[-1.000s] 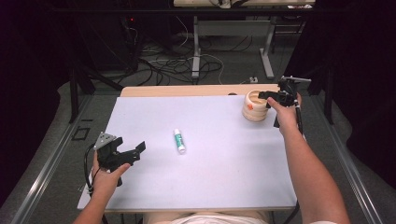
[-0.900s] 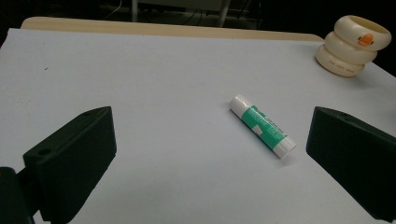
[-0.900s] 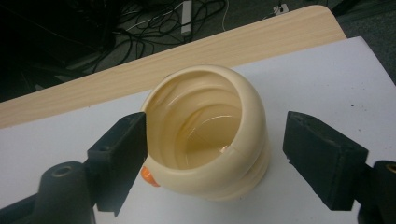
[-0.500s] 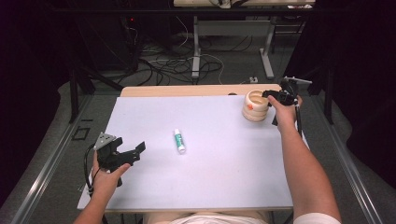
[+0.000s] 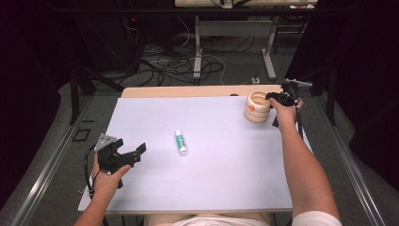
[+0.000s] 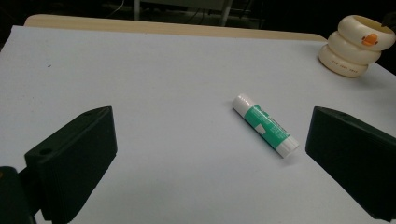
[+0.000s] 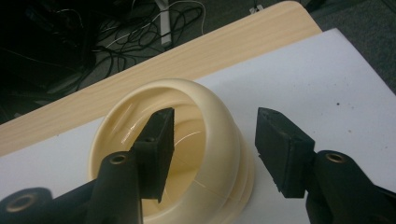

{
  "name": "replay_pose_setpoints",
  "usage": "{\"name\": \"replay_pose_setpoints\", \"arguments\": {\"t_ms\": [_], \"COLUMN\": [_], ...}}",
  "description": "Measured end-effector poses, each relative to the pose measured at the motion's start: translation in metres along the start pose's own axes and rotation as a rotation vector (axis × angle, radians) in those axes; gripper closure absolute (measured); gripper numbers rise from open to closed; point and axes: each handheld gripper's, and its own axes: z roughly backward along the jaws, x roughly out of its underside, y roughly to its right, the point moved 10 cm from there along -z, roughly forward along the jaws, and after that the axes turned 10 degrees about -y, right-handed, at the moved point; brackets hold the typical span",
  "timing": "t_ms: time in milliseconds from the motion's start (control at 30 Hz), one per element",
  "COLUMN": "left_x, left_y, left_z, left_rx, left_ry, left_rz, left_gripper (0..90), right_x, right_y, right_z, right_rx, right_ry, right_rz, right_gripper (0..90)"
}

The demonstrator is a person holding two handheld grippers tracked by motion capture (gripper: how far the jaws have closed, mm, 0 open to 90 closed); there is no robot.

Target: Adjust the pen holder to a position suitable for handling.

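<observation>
high view - white mat [image 5: 226, 179] over wood table [image 5: 188, 91]; right tongs [image 5: 275, 98] closing astride cup [image 5: 256, 107] wall, left tongs [image 5: 134, 153] agape.

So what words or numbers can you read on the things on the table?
White and green glue stick: there is print on its green label, too blurred to read.
Cream ringed plastic cup with an orange duck bill: a row of small reddish letters on its lower ring, too small to read.
Nothing else on the white table mat carries any text.
</observation>
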Motion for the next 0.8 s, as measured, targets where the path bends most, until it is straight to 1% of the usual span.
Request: {"name": "replay_pose_setpoints", "arguments": {"t_ms": [33,67,133,167,200,267,300,333,367,400,433,467,500,633,667,700,733,767,800], "left_x": [0.0,0.0,0.0,0.0,0.0,0.0,0.0,0.0,0.0,0.0,0.0,0.0,0.0,0.0,0.0,0.0,0.0,0.0,0.0], "left_y": [0.0,0.0,0.0,0.0,0.0,0.0,0.0,0.0,0.0,0.0,0.0,0.0,0.0,0.0,0.0,0.0,0.0,0.0,0.0], "left_z": [0.0,0.0,0.0,-0.001,-0.001,-0.001,-0.001,0.0,0.0,-0.001,-0.001,-0.001,-0.001,-0.001,-0.001,-0.001,-0.001,-0.001,-0.001], "left_rx": [0.001,0.001,0.0,0.0,0.0,0.0,0.0,0.0,0.0,0.001,0.001,0.0,0.0,0.0,0.0,0.0,0.001,0.001,0.0], "left_ry": [0.0,0.0,0.0,0.0,0.0,0.0,0.0,0.0,0.0,0.001,0.001,0.0,0.0,0.0,0.001,0.0,0.0,0.0,0.0], "left_rz": [0.001,0.002,0.001,0.0,0.0,0.0,0.0,0.0,0.0,0.003,0.002,0.002,0.002,0.003,0.003,0.002,0.002,-0.001,-0.001], "left_gripper": [2.0,2.0,2.1,2.1,2.1,2.2,2.2,2.2,2.2,2.2,2.3,2.3,2.3,2.4,2.4,2.4,2.4,2.4,2.4], "right_x": [-0.001,0.0,0.0,0.001,0.002,0.004,0.005,0.008,0.007,0.007,0.011,0.011,0.01,0.01,0.011,0.011,0.012,0.012,0.012], "right_y": [0.0,-0.001,0.0,-0.002,0.001,0.001,0.001,0.003,0.003,0.003,0.003,0.003,0.002,0.001,0.001,0.001,0.001,0.001,0.001], "right_z": [-0.002,-0.003,-0.004,-0.004,-0.005,-0.007,-0.009,-0.008,-0.011,-0.011,-0.011,-0.011,-0.014,-0.014,-0.013,-0.013,-0.013,-0.013,-0.013], "right_rx": [0.0,0.002,0.011,0.009,0.018,0.025,0.027,0.047,0.038,0.038,0.051,0.051,0.035,0.035,0.033,0.033,0.049,0.042,0.042], "right_ry": [0.018,0.015,0.018,0.004,0.008,-0.006,-0.013,-0.047,-0.025,-0.025,-0.068,-0.068,-0.047,-0.047,-0.062,-0.062,-0.073,-0.061,-0.061], "right_rz": [0.004,-0.006,-0.007,-0.022,0.003,-0.003,-0.014,-0.007,0.0,0.0,-0.028,-0.028,-0.026,-0.043,-0.045,-0.045,-0.052,-0.057,-0.057], "right_gripper": [48.6,49.2,49.6,50.1,50.9,52.2,54.1,54.6,54.9,54.9,55.9,55.9,57.5,60.1,61.4,61.4,62.5,62.7,62.7]}}
